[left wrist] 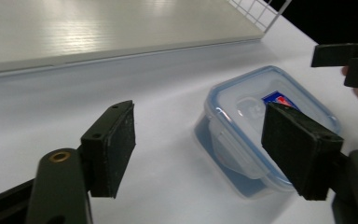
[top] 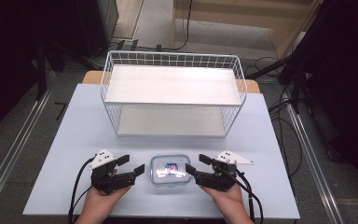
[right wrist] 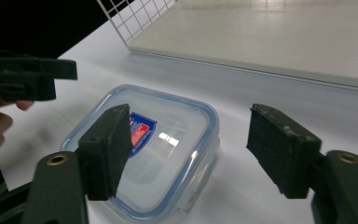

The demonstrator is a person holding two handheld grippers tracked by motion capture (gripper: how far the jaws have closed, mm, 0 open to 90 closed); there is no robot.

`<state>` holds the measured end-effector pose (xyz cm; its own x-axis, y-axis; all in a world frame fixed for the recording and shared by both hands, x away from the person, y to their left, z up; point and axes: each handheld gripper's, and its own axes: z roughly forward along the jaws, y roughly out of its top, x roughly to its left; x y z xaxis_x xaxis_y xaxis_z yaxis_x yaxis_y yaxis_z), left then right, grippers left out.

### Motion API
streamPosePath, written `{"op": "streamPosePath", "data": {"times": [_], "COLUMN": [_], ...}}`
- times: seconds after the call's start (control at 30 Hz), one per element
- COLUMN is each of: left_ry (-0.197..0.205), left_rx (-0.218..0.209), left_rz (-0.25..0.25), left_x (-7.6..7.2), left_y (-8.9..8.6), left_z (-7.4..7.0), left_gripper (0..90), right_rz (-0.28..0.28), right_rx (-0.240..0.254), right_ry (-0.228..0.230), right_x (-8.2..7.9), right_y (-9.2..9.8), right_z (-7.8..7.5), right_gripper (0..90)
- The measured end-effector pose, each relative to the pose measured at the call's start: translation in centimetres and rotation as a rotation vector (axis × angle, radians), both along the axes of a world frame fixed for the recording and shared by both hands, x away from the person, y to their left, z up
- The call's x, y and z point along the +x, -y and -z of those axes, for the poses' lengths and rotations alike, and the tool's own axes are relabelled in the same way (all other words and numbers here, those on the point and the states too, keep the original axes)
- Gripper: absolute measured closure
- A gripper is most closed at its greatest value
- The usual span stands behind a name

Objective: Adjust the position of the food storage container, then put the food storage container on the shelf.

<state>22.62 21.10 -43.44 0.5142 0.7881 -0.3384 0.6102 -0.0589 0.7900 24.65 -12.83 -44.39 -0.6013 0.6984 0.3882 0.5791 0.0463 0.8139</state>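
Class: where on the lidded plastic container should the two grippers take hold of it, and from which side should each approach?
Probably by its short side walls under the lid rim: the container lies flat between the left gripper and right gripper, both with jaws open, so each comes in level from its own side.

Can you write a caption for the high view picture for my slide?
Two open tools, left tool and right tool, flank a clear lidded box before a white wire shelf.

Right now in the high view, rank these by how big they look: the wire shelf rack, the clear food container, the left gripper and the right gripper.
1. Wire shelf rack, by far the largest.
2. Left gripper and right gripper: they look about alike, so no ranking between them.
3. Clear food container, slightly smaller than either gripper.
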Motion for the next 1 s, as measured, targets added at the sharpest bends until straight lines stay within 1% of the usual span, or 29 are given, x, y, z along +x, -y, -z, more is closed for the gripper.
{"op": "streamPosePath", "data": {"times": [0.03, 0.07, 0.1, 0.17, 0.2, 0.23, 0.27, 0.3, 0.33, 0.37, 0.4, 0.43, 0.47, 0.5, 0.6, 0.63, 0.67, 0.7, 0.73, 0.77, 0.8, 0.83, 0.93, 1.0], "left_ry": [-0.001, -0.004, -0.004, -0.036, -0.061, -0.061, -0.095, -0.095, -0.118, -0.118, -0.135, -0.153, -0.170, -0.187, -0.224, -0.234, -0.242, -0.253, -0.266, -0.266, -0.261, -0.261, -0.267, -0.269], "left_rx": [-0.001, -0.001, -0.001, -0.001, -0.011, -0.011, -0.015, -0.015, -0.024, -0.024, -0.030, -0.043, -0.055, -0.079, -0.146, -0.153, -0.176, -0.188, -0.212, -0.212, -0.216, -0.216, -0.219, -0.219], "left_rz": [0.015, 0.042, 0.042, 0.057, 0.067, 0.067, 0.076, 0.076, 0.089, 0.089, 0.098, 0.105, 0.110, 0.117, 0.137, 0.141, 0.146, 0.155, 0.161, 0.161, 0.166, 0.166, 0.175, 0.174], "left_x": [0.1, 0.2, 0.2, 0.2, 0.3, 0.3, 0.4, 0.4, 0.5, 0.5, 0.6, 0.7, 0.7, 0.7, 0.8, 0.8, 0.8, 0.9, 0.9, 0.9, 0.9, 0.9, 1.0, 1.0], "left_y": [0.3, 0.8, 0.8, 1.4, 1.5, 1.5, 1.7, 1.7, 1.8, 1.8, 1.8, 1.8, 1.9, 1.9, 1.8, 1.7, 1.7, 1.7, 1.8, 1.8, 2.0, 2.0, 2.0, 1.9], "left_z": [0.0, 0.0, 0.0, 0.8, 1.2, 1.2, 1.7, 1.7, 2.2, 2.2, 2.5, 2.7, 3.0, 3.2, 3.7, 3.8, 3.9, 3.9, 4.0, 4.0, 4.1, 4.1, 4.0, 4.0], "left_gripper": [21.4, 19.3, 18.8, 18.0, 17.6, 16.9, 16.1, 16.1, 16.1, 16.2, 16.2, 16.4, 17.0, 17.2, 22.4, 22.4, 23.5, 26.1, 30.1, 30.7, 31.8, 33.5, 34.0, 34.2], "right_rz": [-0.008, -0.020, -0.023, -0.029, -0.029, -0.029, -0.031, -0.031, -0.046, -0.046, -0.051, -0.056, -0.063, -0.068, -0.085, -0.091, -0.095, -0.099, -0.106, -0.106, -0.115, -0.113, -0.115, -0.120], "right_rx": [0.007, 0.002, -0.003, -0.004, -0.001, -0.001, 0.003, 0.003, -0.005, -0.005, 0.003, 0.011, 0.019, 0.021, 0.023, 0.024, 0.034, 0.039, 0.061, 0.061, 0.091, 0.101, 0.114, 0.119], "right_ry": [-0.003, -0.013, -0.017, -0.048, -0.058, -0.058, -0.081, -0.081, -0.108, -0.108, -0.132, -0.160, -0.178, -0.190, -0.214, -0.219, -0.229, -0.233, -0.254, -0.254, -0.292, -0.306, -0.316, -0.312], "right_x": [0.1, 0.1, 0.2, 0.2, 0.2, 0.2, 0.3, 0.3, 0.6, 0.6, 0.8, 0.9, 1.0, 1.1, 0.9, 0.9, 1.0, 1.0, 1.0, 1.0, 1.1, 1.1, 1.1, 1.1], "right_y": [0.0, -0.2, -0.3, -0.4, -0.5, -0.5, -0.7, -0.7, -1.0, -1.0, -1.2, -1.3, -1.4, -1.5, -1.7, -1.7, -1.8, -1.8, -1.8, -1.8, -1.8, -1.7, -1.4, -1.3], "right_z": [0.1, 0.2, 0.3, 0.6, 0.7, 0.7, 1.0, 1.0, 1.5, 1.5, 1.8, 2.1, 2.4, 2.6, 3.1, 3.2, 3.3, 3.3, 3.4, 3.4, 3.8, 3.8, 3.9, 3.9], "right_gripper": [26.6, 24.3, 22.6, 20.8, 20.4, 20.4, 19.4, 19.4, 18.4, 18.4, 18.3, 18.2, 18.2, 18.3, 19.6, 19.5, 19.8, 20.9, 22.4, 22.4, 22.1, 22.5, 25.2, 26.4]}}
